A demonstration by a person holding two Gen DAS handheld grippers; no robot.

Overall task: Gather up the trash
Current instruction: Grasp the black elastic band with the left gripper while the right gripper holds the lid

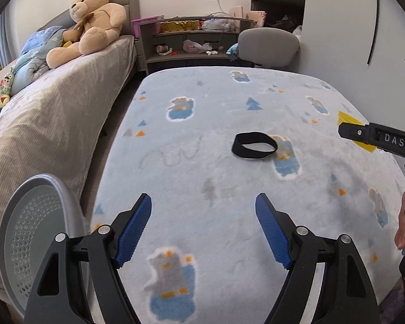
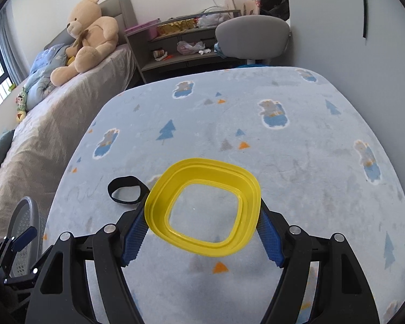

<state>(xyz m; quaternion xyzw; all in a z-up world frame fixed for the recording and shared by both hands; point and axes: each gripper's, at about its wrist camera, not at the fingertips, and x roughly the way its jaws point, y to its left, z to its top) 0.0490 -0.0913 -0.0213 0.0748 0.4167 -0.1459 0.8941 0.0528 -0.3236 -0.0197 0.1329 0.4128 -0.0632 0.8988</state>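
The right gripper (image 2: 202, 221) clamps a yellow ring-shaped lid (image 2: 203, 208) between its 2 blue pads, held above the blue patterned blanket (image 2: 297, 162). The lid's long axis runs across from pad to pad, its open face tilted up toward the camera. The left gripper (image 1: 203, 229) hangs open and empty. A black band (image 1: 253, 145) lies flat on the blanket beyond it.

Black left gripper (image 1: 203, 226) and right gripper (image 2: 202, 229), ribbed blue pads, silver pivot screws, white "DAS" lettering
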